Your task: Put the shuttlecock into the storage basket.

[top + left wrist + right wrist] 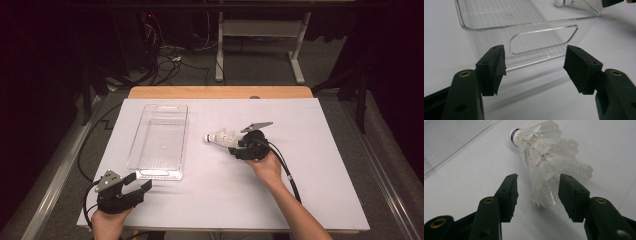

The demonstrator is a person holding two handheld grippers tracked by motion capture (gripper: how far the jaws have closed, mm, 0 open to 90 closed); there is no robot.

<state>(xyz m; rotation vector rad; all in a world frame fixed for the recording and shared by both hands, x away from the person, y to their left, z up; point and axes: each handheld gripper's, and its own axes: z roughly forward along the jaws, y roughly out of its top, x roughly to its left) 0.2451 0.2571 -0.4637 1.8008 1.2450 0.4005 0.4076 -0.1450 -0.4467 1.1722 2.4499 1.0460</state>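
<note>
A white feather shuttlecock (220, 137) lies on its side on the white table sheet, its blue-banded cork tip pointing left toward the clear plastic bin (143, 135). My right gripper (237, 145) is at its feather end. In the right gripper view the jaws (537, 180) stand open around the rear of the shuttlecock (549, 162); the skirt sits against the right pad, with a gap to the left pad. My left gripper (140, 181) rests near the front left, open and holding nothing. It faces the bin's near end wall (486, 37) and handle cut-out, jaws (535, 51) wide apart.
The white sheet (320, 180) covers a wooden table whose far edge (220, 92) shows. The bin is long, see-through and holds nothing. Beyond the table are a white desk frame (297, 55) and cables on the floor. Black cables trail from both grippers.
</note>
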